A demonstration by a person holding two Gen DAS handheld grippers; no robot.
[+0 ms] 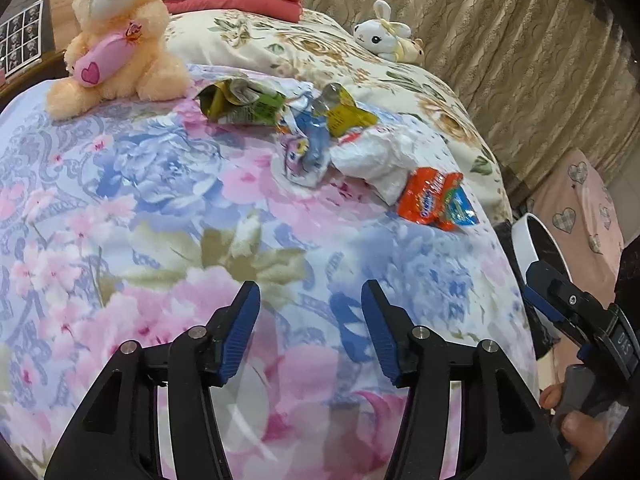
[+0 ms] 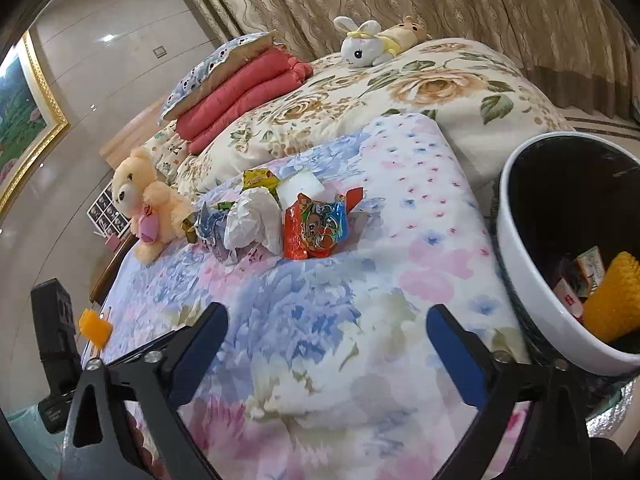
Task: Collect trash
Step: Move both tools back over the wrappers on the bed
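On a flowered quilt (image 1: pixel 120 208) a row of trash is seen, well ahead of both grippers and untouched. At the left a cream teddy bear (image 1: pixel 120 36) is seated; to its right lie a green wrapper (image 1: pixel 240 106), a blue-and-silver wrapper (image 1: pixel 308 148), a crumpled white paper (image 1: pixel 372 160) and an orange snack packet (image 1: pixel 436 200). The left gripper (image 1: pixel 310 320) is held partly spread, with nothing between its fingers. The right gripper (image 2: pixel 324 344) is spread wide over bare quilt and is likewise empty; the orange snack packet (image 2: pixel 316 226) lies beyond it, slightly left of centre. At the right a white bin (image 2: pixel 520 248) with a dark inside stands beside the bed; a yellow bumpy item (image 2: pixel 616 300) and small cartons are seen in it. Farther back, a plush rabbit (image 2: pixel 360 46) and a folded red blanket (image 2: pixel 244 88) rest on the bed.
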